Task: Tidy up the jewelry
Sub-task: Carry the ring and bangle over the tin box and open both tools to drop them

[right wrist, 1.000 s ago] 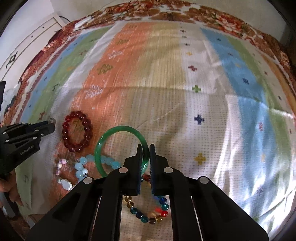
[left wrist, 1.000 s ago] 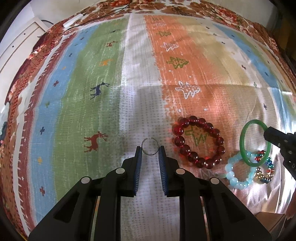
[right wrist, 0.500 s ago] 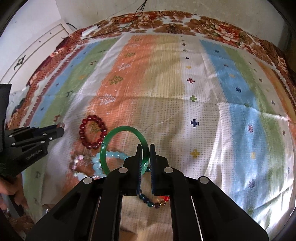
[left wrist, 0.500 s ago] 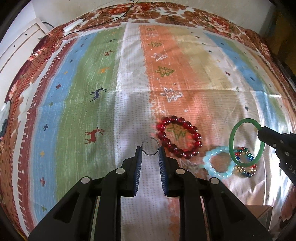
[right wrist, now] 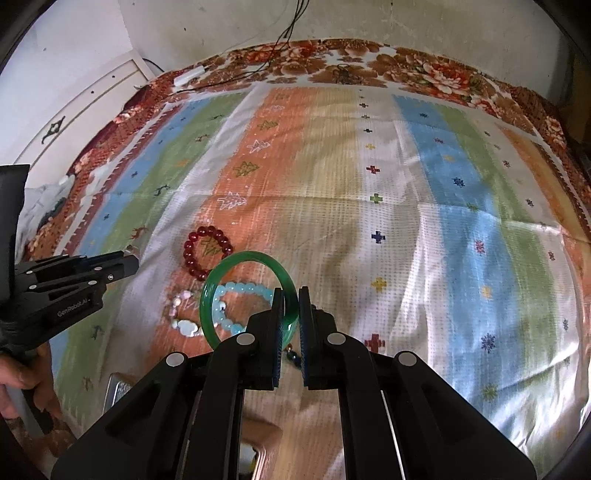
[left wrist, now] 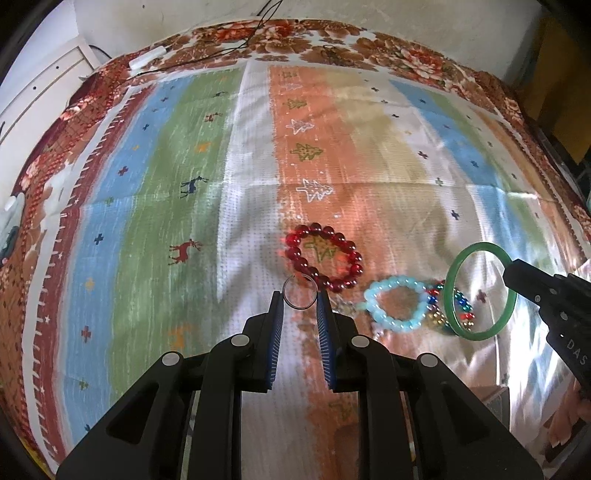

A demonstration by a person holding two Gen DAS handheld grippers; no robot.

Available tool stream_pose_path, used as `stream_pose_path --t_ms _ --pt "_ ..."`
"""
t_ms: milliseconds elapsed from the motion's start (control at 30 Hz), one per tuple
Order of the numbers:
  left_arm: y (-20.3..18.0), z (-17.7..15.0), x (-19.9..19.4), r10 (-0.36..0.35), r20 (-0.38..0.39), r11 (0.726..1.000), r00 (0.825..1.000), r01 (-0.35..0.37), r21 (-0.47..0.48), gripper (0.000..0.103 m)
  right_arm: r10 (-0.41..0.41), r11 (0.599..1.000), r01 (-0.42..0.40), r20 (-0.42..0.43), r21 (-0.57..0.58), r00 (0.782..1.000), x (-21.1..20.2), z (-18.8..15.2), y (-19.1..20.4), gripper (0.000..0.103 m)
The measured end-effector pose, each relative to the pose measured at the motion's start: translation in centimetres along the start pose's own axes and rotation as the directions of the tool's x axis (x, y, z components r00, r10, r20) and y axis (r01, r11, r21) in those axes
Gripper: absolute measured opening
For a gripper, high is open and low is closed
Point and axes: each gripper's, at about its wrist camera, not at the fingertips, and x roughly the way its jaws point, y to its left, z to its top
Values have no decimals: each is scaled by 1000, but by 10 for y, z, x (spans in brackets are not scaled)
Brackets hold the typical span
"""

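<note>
My left tongs [left wrist: 300, 297] pinch a thin ring [left wrist: 300, 292], my right tongs [right wrist: 291, 306] clamp the bangle [right wrist: 248, 295]; either may slip onto beads below.

Bedspread [left wrist: 155, 206]: you have a striped cloth, blue, green, white, orange and tan bands, with small deer, trees and crosses printed on it.
Border [right wrist: 436, 74]: you will see a brown and red floral edge along the far side.
Cables [left wrist: 207, 55]: thin dark leads trail over that far edge.
Wall [right wrist: 221, 26]: pale, plain, behind the bed.
Cabinet [right wrist: 85, 107]: white panelled front, far left.
</note>
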Motion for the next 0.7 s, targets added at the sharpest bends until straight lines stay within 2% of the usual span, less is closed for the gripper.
stream_pose_path --t_ms 700 --pt "-35 -49 -54 -50 66 997 997 47 57 18 46 999 -45 52 -23 998 -55 -42 3 8"
